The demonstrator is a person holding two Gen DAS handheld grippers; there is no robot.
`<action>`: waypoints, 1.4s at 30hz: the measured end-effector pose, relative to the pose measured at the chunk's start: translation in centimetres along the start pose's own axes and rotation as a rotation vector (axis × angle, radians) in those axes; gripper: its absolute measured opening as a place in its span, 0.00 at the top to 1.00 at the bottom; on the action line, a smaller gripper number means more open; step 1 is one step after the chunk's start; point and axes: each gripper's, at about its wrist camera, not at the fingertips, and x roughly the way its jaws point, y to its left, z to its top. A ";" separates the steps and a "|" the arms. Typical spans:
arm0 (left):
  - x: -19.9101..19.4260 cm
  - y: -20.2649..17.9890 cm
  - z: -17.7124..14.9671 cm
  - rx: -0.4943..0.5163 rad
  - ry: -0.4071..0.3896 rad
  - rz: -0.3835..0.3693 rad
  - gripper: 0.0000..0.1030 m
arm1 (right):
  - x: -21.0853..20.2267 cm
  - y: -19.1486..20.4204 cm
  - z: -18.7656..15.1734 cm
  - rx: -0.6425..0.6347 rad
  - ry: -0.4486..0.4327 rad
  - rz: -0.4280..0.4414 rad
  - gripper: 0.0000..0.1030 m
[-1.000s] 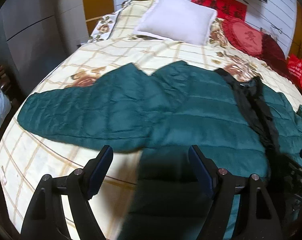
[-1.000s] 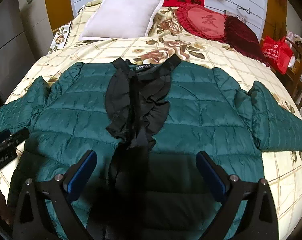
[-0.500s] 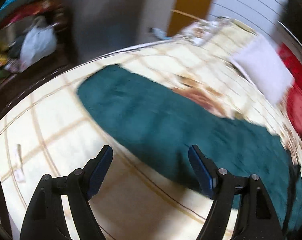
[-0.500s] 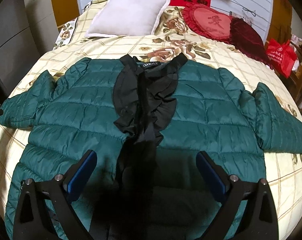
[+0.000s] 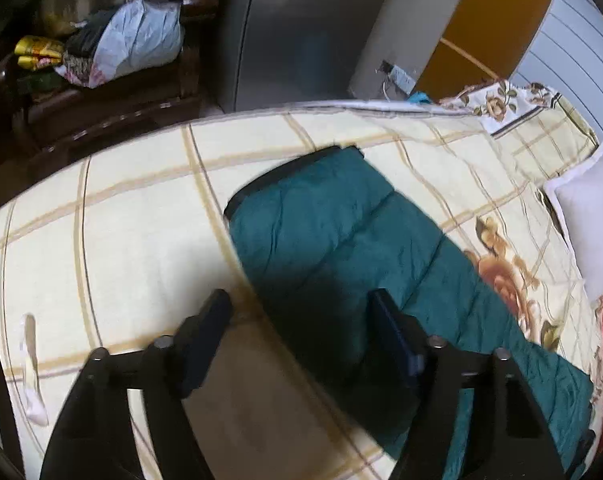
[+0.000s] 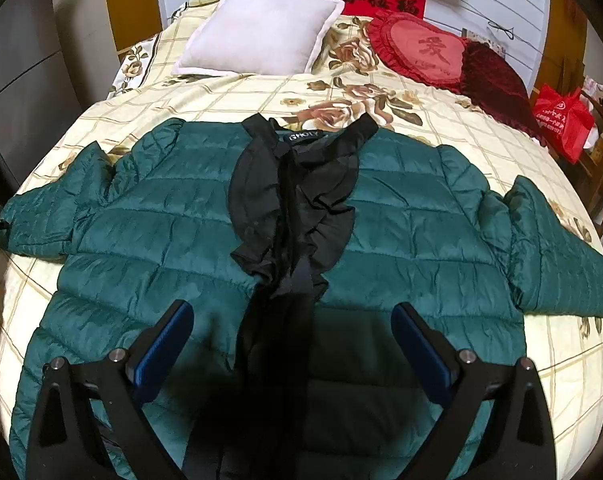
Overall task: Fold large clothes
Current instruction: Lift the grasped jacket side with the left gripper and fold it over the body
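Lying spread face-up across the cream, gold-checked, rose-printed bedspread, the dark green quilted puffer jacket has both sleeves stretched out sideways and a black ruffled collar and placket running down its middle. At the far left of the right wrist view the cuff of one sleeve lies close to the bed's edge; the left wrist view looks down on that same green sleeve, which runs from its dark-edged cuff near the middle of the picture down to the lower right. The left gripper hovers over the sleeve's lower edge with its fingers closing; one finger is over bare bedspread, the other over the green fabric, and they have not pinched anything. Beyond the bed in that view, a dark wooden chair holds a pale plastic bag and other bundled items.

In the right wrist view, the right gripper hangs over the jacket's lower front with its blue-padded fingers wide apart, either side of the black placket, gripping nothing. At the head of the bed, a square pale-pink pillow sits left of a red heart-shaped cushion and a dark red velvet cushion. A red shopping bag stands off the bed's right side.
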 end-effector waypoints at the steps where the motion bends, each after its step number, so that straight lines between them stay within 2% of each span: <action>1: 0.2 -0.2 0.1 0.010 0.001 -0.014 0.78 | 0.0 0.0 0.0 0.000 0.000 0.000 0.02; 3: 0.4 -0.7 0.3 0.026 0.000 -0.015 0.98 | 0.1 -0.1 -0.1 0.001 0.004 -0.001 0.02; 4: 0.3 -0.8 0.4 0.031 -0.008 -0.021 1.00 | 0.1 -0.2 -0.1 0.001 0.004 0.000 0.02; 8: -1.8 -1.6 -0.1 0.065 -0.064 -0.071 1.00 | 0.1 -0.6 -0.2 0.013 0.006 0.003 0.02; 18: -10.9 -7.0 -4.1 0.244 -0.122 -0.297 1.00 | -1.1 -2.6 -0.7 0.042 -0.004 -0.016 0.02; 24: -17.2 -12.2 -9.2 0.410 -0.147 -0.415 1.00 | -2.5 -3.9 -1.0 0.057 -0.024 -0.022 0.02; 30: -21.3 -17.5 -15.2 0.554 -0.101 -0.509 1.00 | -3.9 -5.6 -1.5 0.070 -0.043 -0.035 0.02; 42: -23.9 -24.8 -25.7 0.757 -0.040 -0.587 1.00 | -4.7 -10.4 -2.9 0.133 -0.035 -0.072 0.02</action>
